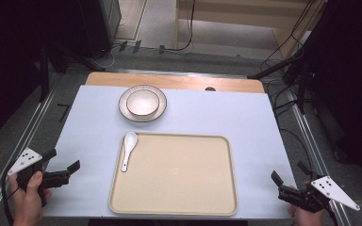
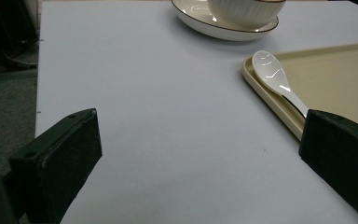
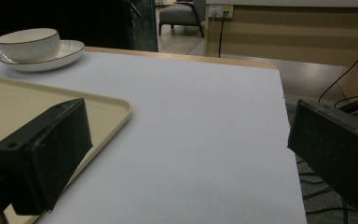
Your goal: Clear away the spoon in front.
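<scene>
A beige tray (image 1: 174,174) lies in the middle of the pale blue table top. Along its left rim rests a white ceramic spoon (image 1: 128,149), its scoop toward the far side. Behind the tray a white ribbed bowl (image 1: 143,102) sits in a dark-rimmed plate (image 1: 122,106). My left gripper (image 1: 65,160) is open near the table's front left corner, well short of the spoon (image 2: 275,74). My right gripper (image 1: 287,170) is open at the front right edge, beside the tray (image 3: 9,102). Nothing is between either pair of jaws.
A wooden strip (image 1: 174,81) runs along the table's far edge. Metal rails (image 1: 306,136) flank both sides, and cables (image 1: 283,94) trail on the floor at the right. Bare table top (image 1: 254,136) lies right of the tray.
</scene>
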